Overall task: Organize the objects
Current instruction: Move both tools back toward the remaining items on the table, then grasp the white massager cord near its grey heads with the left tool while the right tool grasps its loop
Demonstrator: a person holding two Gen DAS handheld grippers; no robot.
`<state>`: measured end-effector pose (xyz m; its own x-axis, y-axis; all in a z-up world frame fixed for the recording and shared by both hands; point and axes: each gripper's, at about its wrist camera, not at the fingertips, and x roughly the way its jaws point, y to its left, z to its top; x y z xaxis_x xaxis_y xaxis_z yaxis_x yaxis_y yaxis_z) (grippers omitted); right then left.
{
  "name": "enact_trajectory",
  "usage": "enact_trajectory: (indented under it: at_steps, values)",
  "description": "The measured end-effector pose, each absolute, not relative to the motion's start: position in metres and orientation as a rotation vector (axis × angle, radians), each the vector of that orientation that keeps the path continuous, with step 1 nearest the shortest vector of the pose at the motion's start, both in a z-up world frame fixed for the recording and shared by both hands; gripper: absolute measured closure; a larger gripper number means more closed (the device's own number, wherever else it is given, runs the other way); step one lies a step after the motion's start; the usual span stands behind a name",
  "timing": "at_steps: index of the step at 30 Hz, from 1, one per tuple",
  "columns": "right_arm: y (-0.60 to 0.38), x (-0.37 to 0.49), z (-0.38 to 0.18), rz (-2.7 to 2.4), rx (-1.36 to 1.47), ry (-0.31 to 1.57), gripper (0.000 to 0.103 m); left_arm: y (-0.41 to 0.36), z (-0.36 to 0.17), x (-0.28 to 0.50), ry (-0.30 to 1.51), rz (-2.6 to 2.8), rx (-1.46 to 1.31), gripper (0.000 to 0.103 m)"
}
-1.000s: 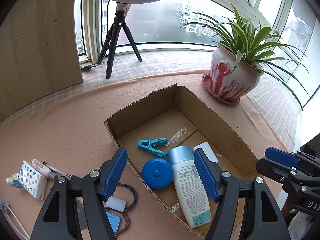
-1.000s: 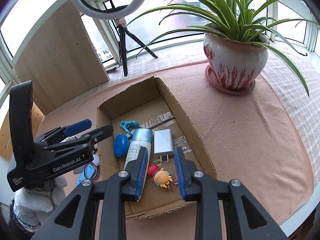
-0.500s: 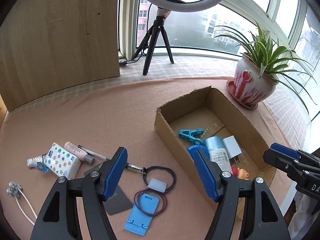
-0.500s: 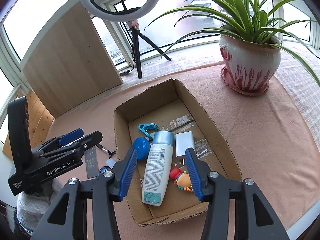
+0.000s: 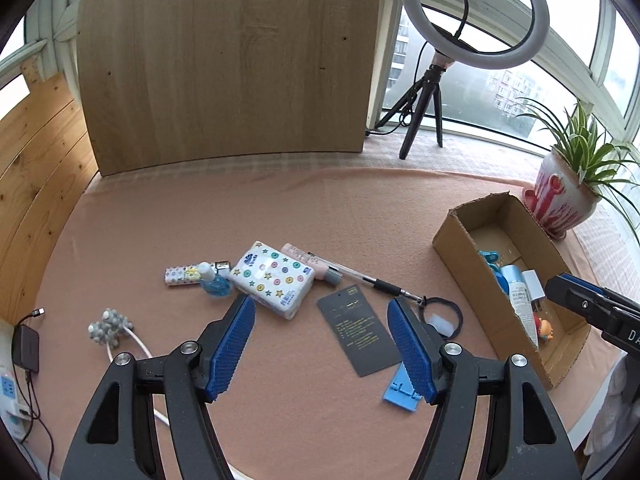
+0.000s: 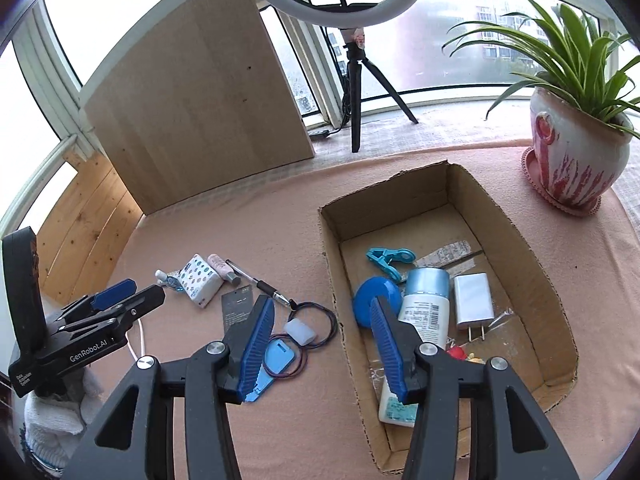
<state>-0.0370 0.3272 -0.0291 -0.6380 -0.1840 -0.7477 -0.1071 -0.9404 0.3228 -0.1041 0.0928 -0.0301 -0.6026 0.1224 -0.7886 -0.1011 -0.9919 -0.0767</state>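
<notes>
Ring light (image 5: 474, 12), potted plant (image 6: 576, 148), wooden board (image 5: 228, 60)

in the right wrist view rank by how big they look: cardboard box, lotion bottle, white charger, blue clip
1. cardboard box
2. lotion bottle
3. white charger
4. blue clip, close to the charger in apparent size, so the last two are unsure.

Cardboard box (image 6: 532, 264) on tabletop (image 6: 248, 236): holds clip (image 6: 386, 258), round case (image 6: 378, 300), bottle (image 6: 420, 320), charger (image 6: 472, 306). Left of box: hair ties (image 6: 320, 320), pen (image 6: 260, 282), card (image 6: 236, 308), tissue pack (image 6: 200, 278). Behind box to the right: potted plant (image 6: 572, 160); behind it to the left: ring light tripod (image 6: 356, 92).
</notes>
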Motion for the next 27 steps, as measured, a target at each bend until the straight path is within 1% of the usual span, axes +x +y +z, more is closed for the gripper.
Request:
enact_trajectory:
  at_steps: [4,19,23,27]
  values:
    - [0.305,-0.047,-0.030,-2.716,1.335,-0.474,0.051,0.067,-0.028,-0.096,-0.069,2.732,-1.346,0.031]
    - [0.225,-0.066,-0.049,-2.538,1.413,-0.386,0.050,-0.019,-0.048,-0.065,-0.163,2.800,-1.467,0.030]
    - [0.205,-0.070,-0.053,-2.490,1.428,-0.366,0.050,-0.047,-0.059,-0.058,-0.249,2.799,-1.507,0.029]
    - [0.183,-0.077,-0.060,-2.434,1.453,-0.337,0.050,-0.081,-0.080,-0.054,-0.408,2.761,-1.576,0.029]
